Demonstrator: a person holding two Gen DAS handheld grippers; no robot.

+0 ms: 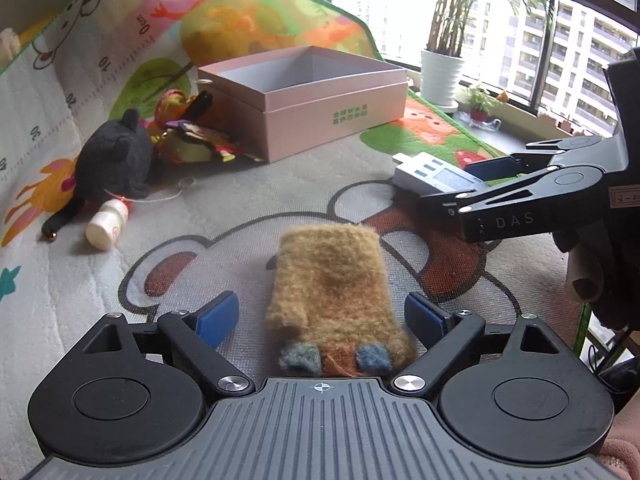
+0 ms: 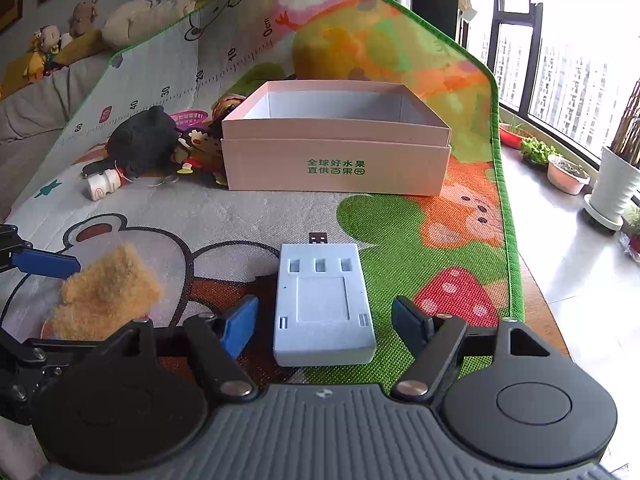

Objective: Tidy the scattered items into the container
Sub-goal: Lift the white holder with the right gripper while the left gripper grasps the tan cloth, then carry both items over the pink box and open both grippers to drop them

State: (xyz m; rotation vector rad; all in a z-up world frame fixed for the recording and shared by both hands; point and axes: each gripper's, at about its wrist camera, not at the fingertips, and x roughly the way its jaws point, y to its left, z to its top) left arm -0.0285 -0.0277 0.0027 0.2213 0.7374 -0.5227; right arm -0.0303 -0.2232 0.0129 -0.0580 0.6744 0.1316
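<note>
The left gripper (image 1: 322, 314) is held wide open, with the fuzzy tan pouch (image 1: 334, 292) lying on the play mat (image 1: 240, 208) between its blue pads; neither pad is seen touching it. The right gripper (image 2: 324, 322) is likewise spread open around the grey battery charger (image 2: 324, 300), which rests flat on the mat with clear gaps on both sides. Nothing is gripped by either tool. The pink box (image 2: 336, 148) is placed farther back on the mat, open at the top; no items can be seen inside it. At the box's left side a black plush toy (image 1: 116, 156), a small white bottle (image 1: 106, 224) and a heap of colourful toys (image 1: 192, 136) are found.
</note>
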